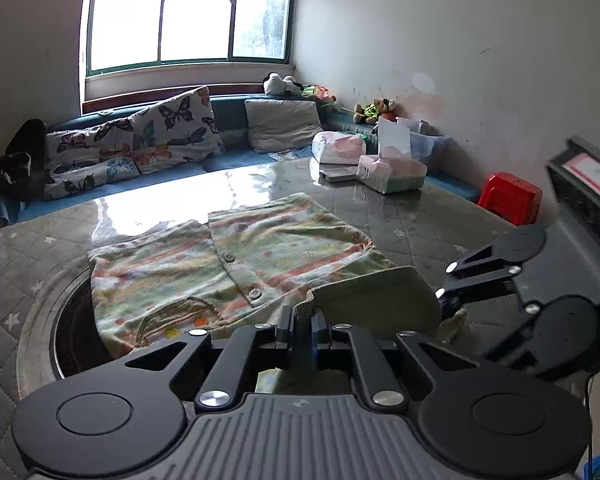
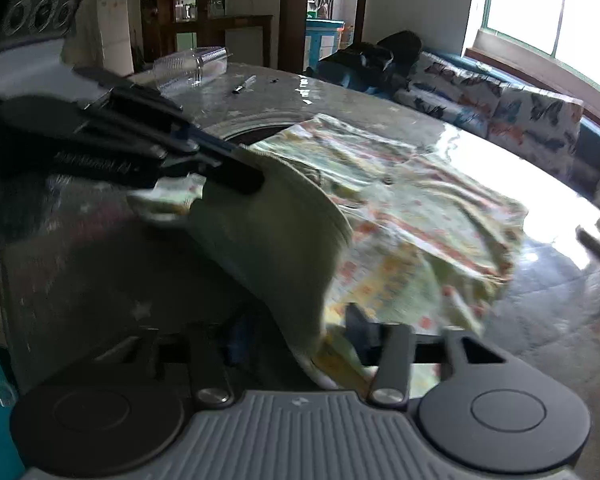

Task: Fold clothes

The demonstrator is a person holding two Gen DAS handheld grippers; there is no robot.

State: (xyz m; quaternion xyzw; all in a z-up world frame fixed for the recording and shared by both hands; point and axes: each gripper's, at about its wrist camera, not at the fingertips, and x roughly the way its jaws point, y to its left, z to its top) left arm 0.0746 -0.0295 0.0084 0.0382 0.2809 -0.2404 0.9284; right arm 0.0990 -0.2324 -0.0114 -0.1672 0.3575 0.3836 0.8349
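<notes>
We are early in the fold. The striped cardigan [image 1: 236,268] lies spread on the table [image 1: 420,224], buttons up. Our left gripper [image 1: 302,320] is closed on its plain green hem [image 1: 376,296], and our right gripper [image 1: 450,306] pinches the same raised edge beside it. The fold itself is not yet made.

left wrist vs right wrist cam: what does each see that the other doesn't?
Only the left wrist view: the tissue box on the table's far side, the red stool, the stuffed toys by the wall, the grey pillow.

Only the right wrist view: the clear plastic container and a pen on the table, and the dark wooden cabinet behind.

Both: the striped cardigan spread on the table, with the left gripper and right gripper each shut on its plain green edge, plus the butterfly cushions and the window.
</notes>
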